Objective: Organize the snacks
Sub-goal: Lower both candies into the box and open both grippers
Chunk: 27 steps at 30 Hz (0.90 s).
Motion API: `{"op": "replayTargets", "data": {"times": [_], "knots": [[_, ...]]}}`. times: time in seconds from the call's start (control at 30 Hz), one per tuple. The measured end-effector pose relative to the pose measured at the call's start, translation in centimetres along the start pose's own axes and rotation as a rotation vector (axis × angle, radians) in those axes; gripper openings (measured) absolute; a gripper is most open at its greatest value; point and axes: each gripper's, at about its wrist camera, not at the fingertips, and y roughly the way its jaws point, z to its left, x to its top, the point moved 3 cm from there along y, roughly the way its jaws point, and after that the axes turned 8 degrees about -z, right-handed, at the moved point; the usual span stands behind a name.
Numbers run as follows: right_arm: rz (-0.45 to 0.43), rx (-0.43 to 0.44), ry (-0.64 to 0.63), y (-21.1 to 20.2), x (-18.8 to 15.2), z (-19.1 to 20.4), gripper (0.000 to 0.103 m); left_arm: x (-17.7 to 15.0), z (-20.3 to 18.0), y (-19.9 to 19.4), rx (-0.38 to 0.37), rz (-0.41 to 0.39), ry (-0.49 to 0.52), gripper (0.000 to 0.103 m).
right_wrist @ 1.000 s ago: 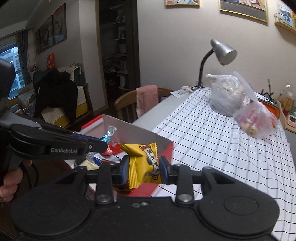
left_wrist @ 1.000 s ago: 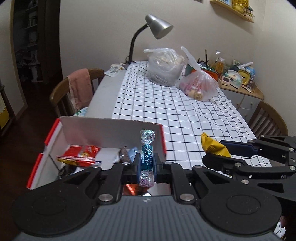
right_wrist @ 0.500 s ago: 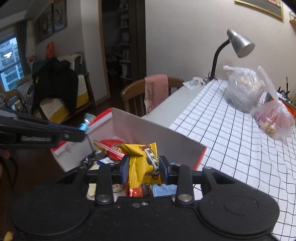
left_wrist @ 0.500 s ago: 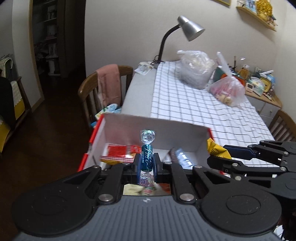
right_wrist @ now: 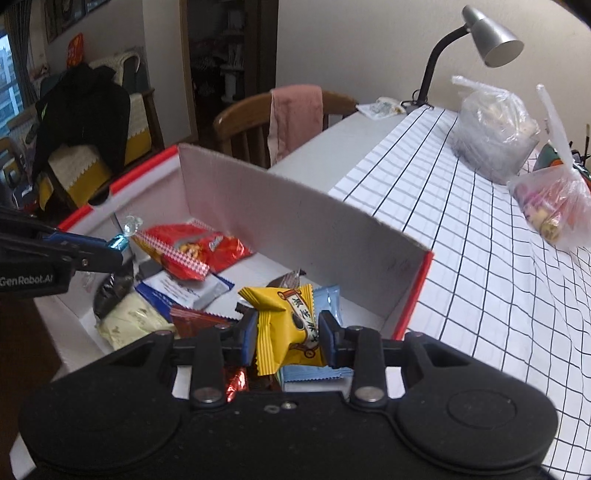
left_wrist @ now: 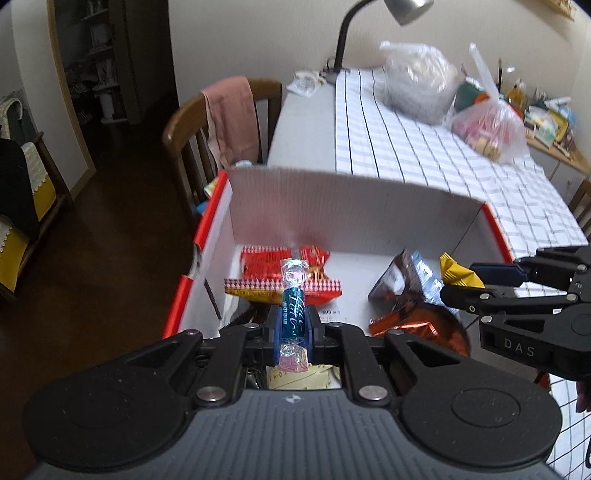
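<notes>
My left gripper is shut on a teal twist-wrapped candy, held upright over the open cardboard box with red edges. In the right wrist view the same candy pokes out of the left gripper's tip at the left edge. My right gripper is shut on a yellow snack packet, hovering above the box's near right corner. Its yellow corner shows at the right of the left wrist view. Inside the box lie a red bag, a blue-white packet and other wrappers.
The box sits at the near end of a table with a checked cloth. Two filled plastic bags and a desk lamp stand further back. A wooden chair with a pink cloth stands beside the table.
Both grippers have come down and forward over the box, each still clamped on its snack. The box interior now fills more of both views.
</notes>
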Motion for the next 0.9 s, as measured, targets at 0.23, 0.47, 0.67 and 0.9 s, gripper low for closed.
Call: {"op": "replayTargets", "data": {"times": [0.23,0.47,0.67,0.9], "knots": [[0.014,0.011,0.016,0.6,-0.4,0.0,0.035,-0.7,-0.2,2.5,-0.003,0.070,0.022,0.012],[0.023,0.035,0.090,0.6,-0.5,-0.8,0.039,-1.6,-0.5,3.5,-0.003,0.116,0.035,0.012],[0.024,0.043,0.111,0.5,-0.7,-1.0,0.044,-1.6,-0.7,3.5,-0.011,0.117,0.039,0.012],[0.020,0.042,0.130,0.0,-0.9,-1.2,0.058,-1.5,-0.7,2.8,-0.021,0.104,0.025,0.015]]}}
